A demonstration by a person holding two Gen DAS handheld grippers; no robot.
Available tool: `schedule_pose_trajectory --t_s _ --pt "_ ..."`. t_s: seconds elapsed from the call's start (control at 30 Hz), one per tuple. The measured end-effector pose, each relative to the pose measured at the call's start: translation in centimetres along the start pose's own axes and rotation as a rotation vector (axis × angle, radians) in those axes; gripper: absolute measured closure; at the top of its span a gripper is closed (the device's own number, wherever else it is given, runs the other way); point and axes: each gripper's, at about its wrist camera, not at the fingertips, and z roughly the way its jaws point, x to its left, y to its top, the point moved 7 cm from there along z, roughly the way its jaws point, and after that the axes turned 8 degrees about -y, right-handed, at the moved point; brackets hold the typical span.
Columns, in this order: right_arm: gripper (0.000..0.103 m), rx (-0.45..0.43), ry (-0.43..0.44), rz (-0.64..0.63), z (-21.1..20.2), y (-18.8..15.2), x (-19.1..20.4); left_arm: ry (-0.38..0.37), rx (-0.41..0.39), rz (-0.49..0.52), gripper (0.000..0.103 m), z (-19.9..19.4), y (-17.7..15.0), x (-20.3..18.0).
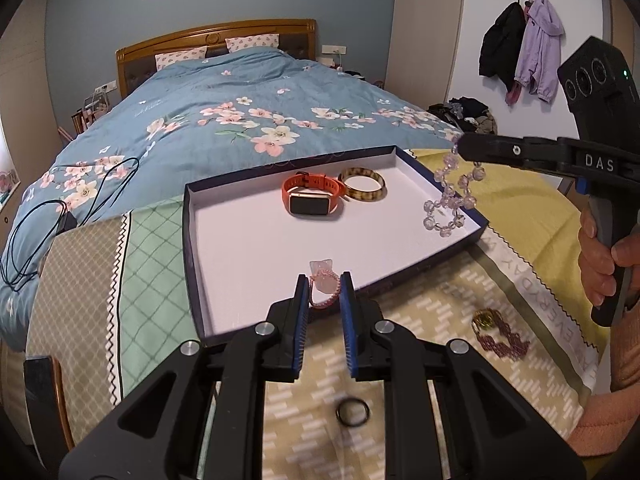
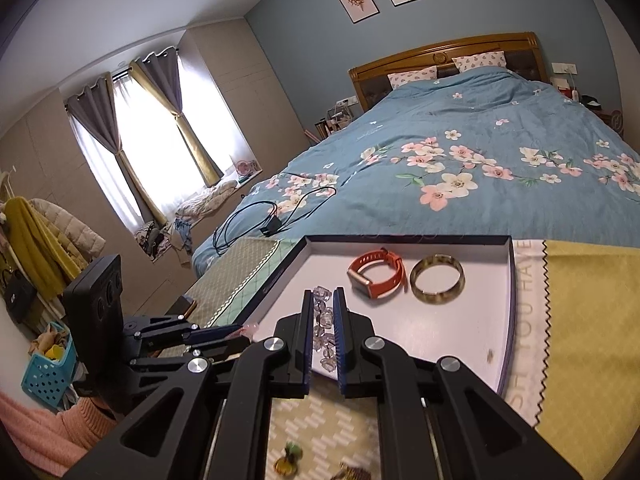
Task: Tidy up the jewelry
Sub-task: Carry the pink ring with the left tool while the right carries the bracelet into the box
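a shallow dark-edged tray [image 1: 192,240] with a white floor sits on a patterned cloth [image 1: 440,304] at the foot of a bed. inside it lie an orange smartwatch [image 1: 310,198], its strap curled into a loop and its dark face up, and just beside it a mottled amber bangle [image 1: 362,186] lying flat.

the left gripper [image 1: 324,284] is clenched on a small pale pink bracelet [image 1: 322,280] with a pink stone charm, held over the tray's near edge. the right gripper [image 2: 323,308] is clenched on a string of clear lilac beads [image 1: 450,196]; the string hangs down from the fingertips, its long axis roughly vertical, its lower loop over the tray's right corner.

only the left wrist view shows a dark ring [image 1: 352,412] and a dark red beaded piece with a gold-green ornament [image 1: 496,332] on the cloth outside the tray, and a hand [image 1: 600,260] on the right gripper's handle. only the right wrist view shows a curtained window [image 2: 152,152].
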Motion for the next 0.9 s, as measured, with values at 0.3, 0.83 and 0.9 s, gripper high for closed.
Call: schedule_pose_trajectory --t_s 0.3,0.83,0.9 --pt "0.095 0.028 -0.016 0.028 3.3 1.0 -1.2 0.007 0.032 -0.007 0.087 2.5 1.4 1.0" --pt "0.095 0.08 -0.044 0.052 7.9 1.6 -2.9 0.042 0.1 -0.008 0.087 7.9 3.3 3.2" --pt "0.095 0.094 -0.052 0.065 8.2 1.3 -3.7 0.041 0.111 -0.011 0.087 8.6 3.5 3.3"
